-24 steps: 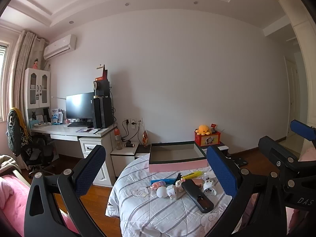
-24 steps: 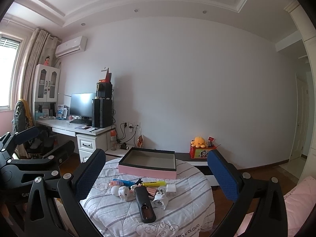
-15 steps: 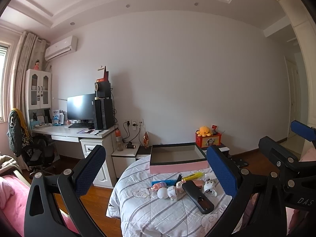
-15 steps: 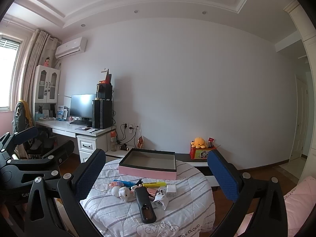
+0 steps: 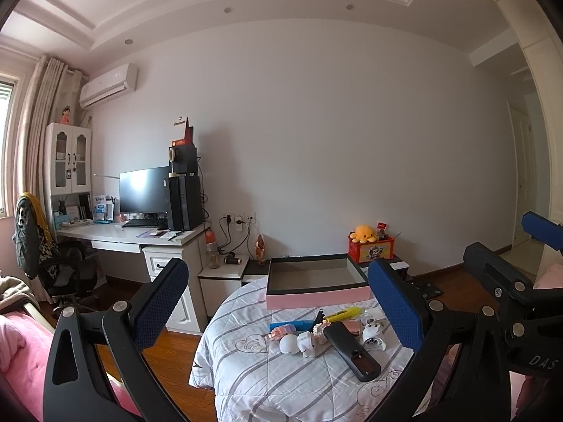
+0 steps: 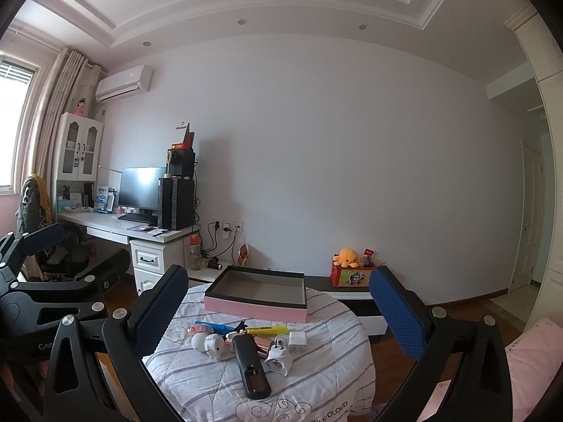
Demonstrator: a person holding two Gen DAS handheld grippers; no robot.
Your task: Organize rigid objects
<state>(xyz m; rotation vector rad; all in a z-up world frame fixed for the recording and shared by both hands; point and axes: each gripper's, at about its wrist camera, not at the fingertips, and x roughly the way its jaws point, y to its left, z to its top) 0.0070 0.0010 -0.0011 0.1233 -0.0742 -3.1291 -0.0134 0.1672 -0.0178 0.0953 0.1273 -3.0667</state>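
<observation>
I'm looking past the work area: a white desk [image 6: 116, 227] is standing along the left wall, carrying a dark monitor [image 6: 139, 188] and a black computer tower [image 6: 176, 204] at its right end. An air conditioner [image 6: 125, 82] is hanging above. A yellow plush octopus [image 6: 346, 257] is sitting on a red box [image 6: 350, 276] against the far wall.
</observation>
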